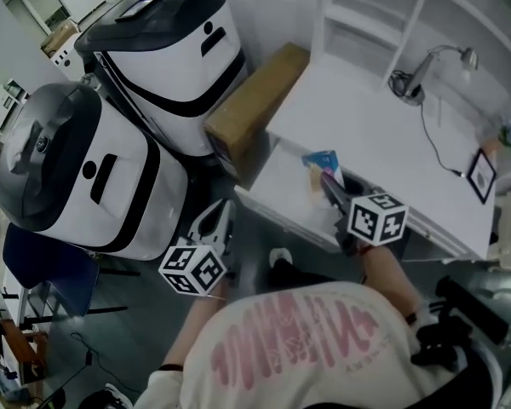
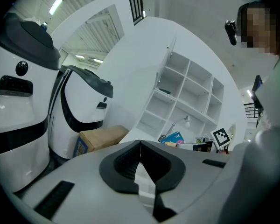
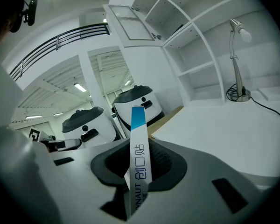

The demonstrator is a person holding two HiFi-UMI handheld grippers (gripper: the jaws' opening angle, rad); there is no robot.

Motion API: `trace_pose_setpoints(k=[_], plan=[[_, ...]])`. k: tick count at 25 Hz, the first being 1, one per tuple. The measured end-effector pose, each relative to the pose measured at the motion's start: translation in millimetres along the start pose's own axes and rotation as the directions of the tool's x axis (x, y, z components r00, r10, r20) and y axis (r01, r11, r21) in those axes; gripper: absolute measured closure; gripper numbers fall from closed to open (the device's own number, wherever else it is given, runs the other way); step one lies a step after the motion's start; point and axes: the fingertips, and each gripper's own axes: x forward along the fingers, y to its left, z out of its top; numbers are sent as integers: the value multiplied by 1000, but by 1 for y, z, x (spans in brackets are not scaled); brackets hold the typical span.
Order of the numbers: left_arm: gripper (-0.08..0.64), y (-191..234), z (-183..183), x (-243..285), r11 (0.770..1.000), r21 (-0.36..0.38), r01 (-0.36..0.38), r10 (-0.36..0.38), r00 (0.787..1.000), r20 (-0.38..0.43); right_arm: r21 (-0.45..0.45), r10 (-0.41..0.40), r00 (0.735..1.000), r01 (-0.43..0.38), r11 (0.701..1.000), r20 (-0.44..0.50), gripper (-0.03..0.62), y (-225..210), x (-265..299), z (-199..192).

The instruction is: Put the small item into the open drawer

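While right hand-held gripper (image 3: pixel 141 144) pinches item (image 3: pixel 139 160) | left (image 2: pixel 140 143) closed (empty) | carton (image 1: pixel 255 109) beside drawer (image 1: pixel 281 180)

White desk (image 1: pixel 349 118), desk lamp (image 1: pixel 411 82) and its black cable (image 1: pixel 437 147) resting on top

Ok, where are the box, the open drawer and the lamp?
Box (image 3: pixel 140 160): right gripper view, its printed white side.
Drawer (image 1: pixel 283 180): head view, its bare floor.
Lamp (image 3: pixel 242 95): right gripper view, its base.

shirt (image 1: pixel 307 348): cream, pink print | left gripper (image 2: pixel 140 144), right gripper (image 3: pixel 138 146): grey shells, black fingers (image 2: pixel 121 164) | marker cubes (image 1: pixel 192 269): black-white
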Motion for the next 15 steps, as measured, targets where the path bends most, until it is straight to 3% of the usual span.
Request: trace_pose_setpoints(k=[4,10,15], plan=[[529,5,8,29,1000,-12,12,-12,1000,13,2,-6,1000,6,1000,-28,503,-20,24,7],[531,19,2,63,999,29,13,-13,1000,-20,-2,-10,995,10,1000,-100,503,-47,58,0],[531,43,-13,84,1000,6,-26,26,998,-65,-8,-13,986,11,1000,-165,503,-63,87,-13]])
